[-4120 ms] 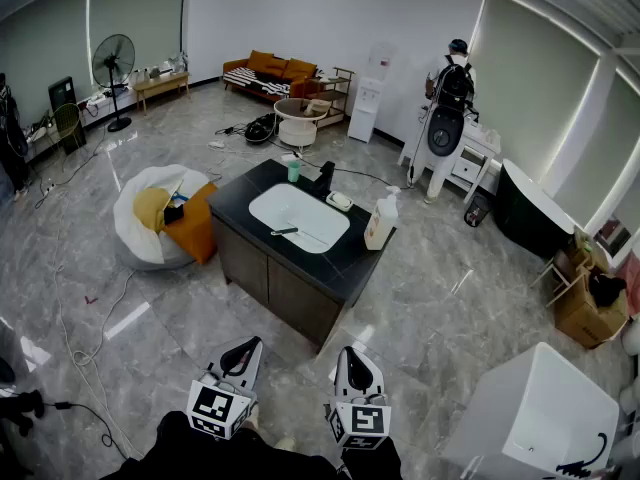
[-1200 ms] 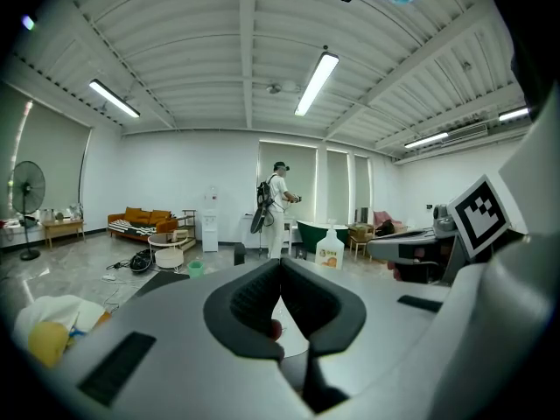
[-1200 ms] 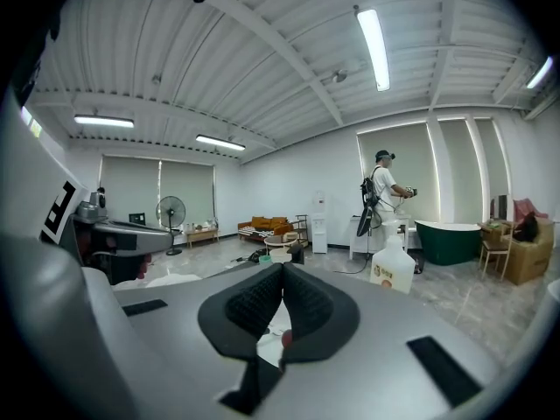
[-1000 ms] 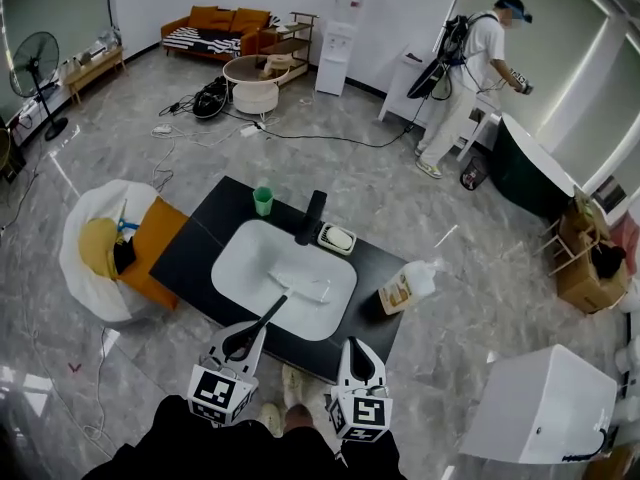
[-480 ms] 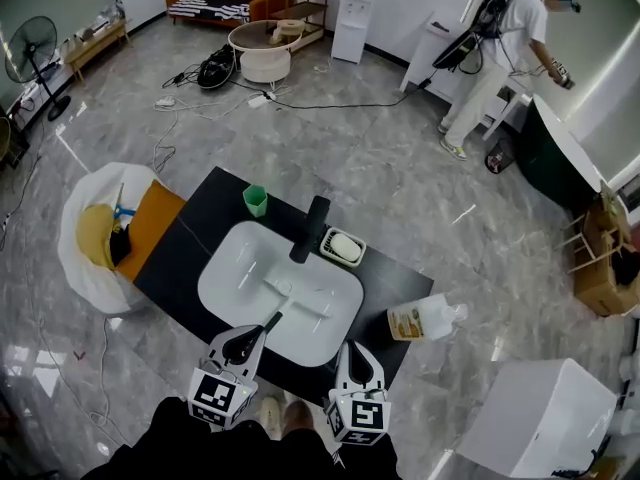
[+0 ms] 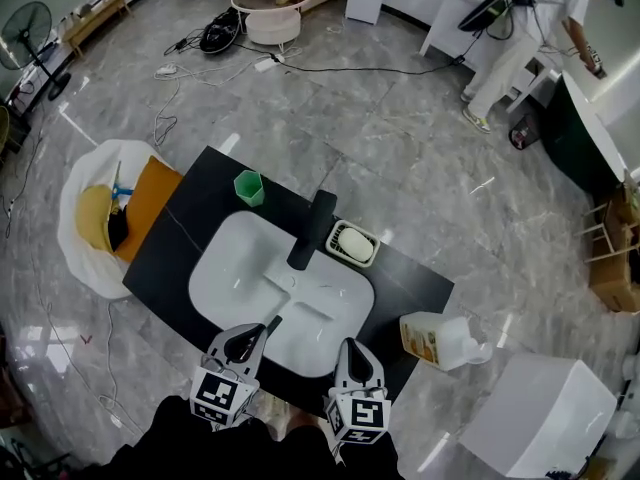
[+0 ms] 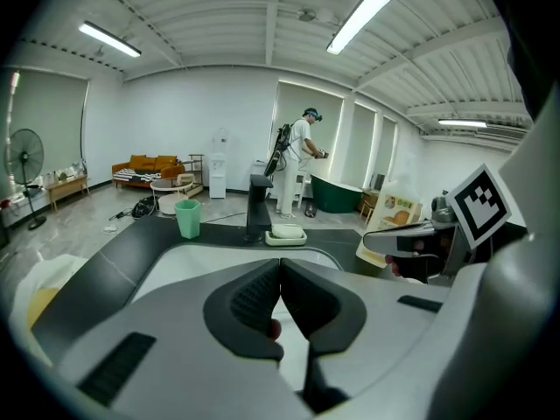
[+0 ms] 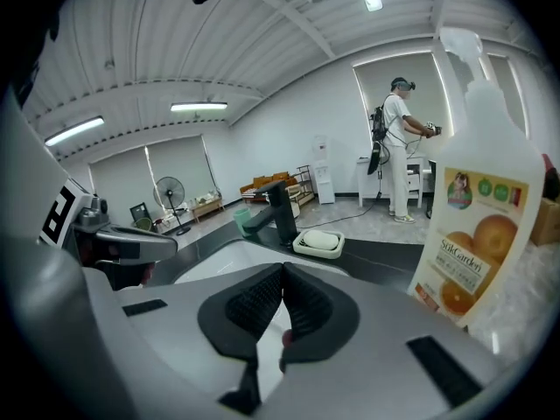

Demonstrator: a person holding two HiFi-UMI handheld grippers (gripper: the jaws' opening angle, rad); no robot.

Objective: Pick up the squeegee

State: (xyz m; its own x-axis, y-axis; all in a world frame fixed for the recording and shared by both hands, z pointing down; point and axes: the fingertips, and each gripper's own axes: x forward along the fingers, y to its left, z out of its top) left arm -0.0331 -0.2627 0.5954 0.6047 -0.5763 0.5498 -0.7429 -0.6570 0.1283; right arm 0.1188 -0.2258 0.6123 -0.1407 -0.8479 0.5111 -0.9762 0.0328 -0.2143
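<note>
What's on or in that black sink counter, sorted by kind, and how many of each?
Green plastic cup: 1
Black tap: 1
White soap dish with soap bar: 1
White spray bottle with orange label: 1
Black-handled squeegee in the white basin: 1
Total: 5

Before me: black counter (image 6: 185,233) with white basin (image 6: 235,268). Black faucet (image 6: 311,230) at the basin's far edge; green cup (image 6: 248,187) to its left, soap dish (image 6: 353,243) just beside it on the right. Orange-label spray bottle (image 8: 477,208) upright at counter's right end. Person (image 6: 530,23) well apart.
</note>
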